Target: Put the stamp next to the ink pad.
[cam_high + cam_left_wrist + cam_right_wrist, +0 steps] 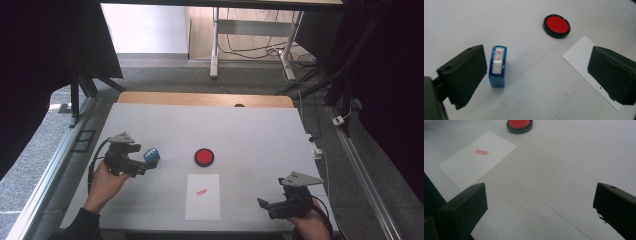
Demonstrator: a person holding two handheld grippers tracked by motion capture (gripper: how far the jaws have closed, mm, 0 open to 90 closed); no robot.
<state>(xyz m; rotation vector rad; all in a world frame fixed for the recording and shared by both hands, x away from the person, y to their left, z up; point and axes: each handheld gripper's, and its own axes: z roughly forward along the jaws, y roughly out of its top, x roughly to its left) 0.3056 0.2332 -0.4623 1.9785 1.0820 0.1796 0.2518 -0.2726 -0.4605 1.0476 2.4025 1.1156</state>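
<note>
Item count on the white table [250, 125]: one blue stamp [498, 65], one round red ink pad [204, 157], one sheet of white paper [202, 196] and two hand-held grippers.

The stamp lies on the table at the left, just beside the left gripper [145, 162]. In the left gripper view it sits close against one jaw with a slight gap; the jaws are spread wide and released, pressing on nothing.

The right gripper [265, 205] rests near the front right corner, well apart from the stamp. Its jaws are also spread, with bare table between them.

The ink pad stands between stamp and paper, beyond the sheet's far edge. Nothing lies between the stamp and the pad.

The paper bears one small red imprint [482, 152]; its wording appears too small to read. One jaw covers part of the sheet in the left gripper view.
</note>
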